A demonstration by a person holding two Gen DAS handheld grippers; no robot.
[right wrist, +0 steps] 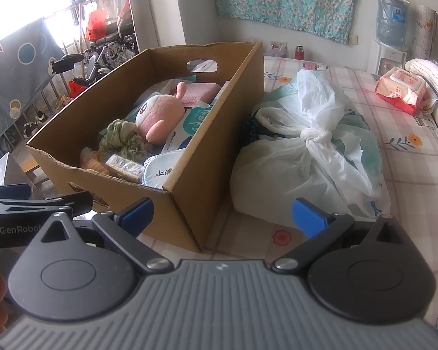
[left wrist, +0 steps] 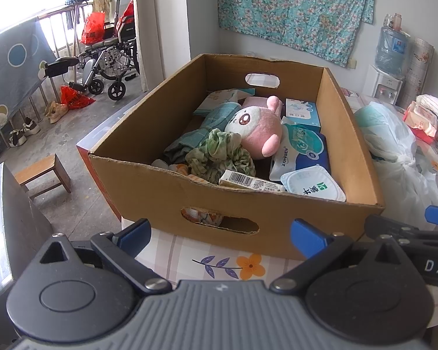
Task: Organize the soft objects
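Observation:
A cardboard box (left wrist: 160,186) stands on the flowered tablecloth; it also shows in the right wrist view (right wrist: 219,110). Inside lie a pink plush toy (left wrist: 257,128) (right wrist: 160,113), a green scrunchie (left wrist: 219,154) (right wrist: 119,137), a grey-green cloth (left wrist: 195,134), wet-wipe packs (left wrist: 300,151) and a white tub (left wrist: 312,186). My left gripper (left wrist: 220,230) is open and empty in front of the box's near wall. My right gripper (right wrist: 222,213) is open and empty at the box's near right corner. The left gripper's finger shows at the left in the right wrist view (right wrist: 43,201).
A knotted white plastic bag (right wrist: 309,148) (left wrist: 394,145) lies right of the box. A red wipes pack (right wrist: 400,90) and a rolled towel (right wrist: 429,73) sit at the far right. A water dispenser (left wrist: 389,67), a wheelchair (left wrist: 111,55) and a wooden stool (left wrist: 43,172) stand beyond.

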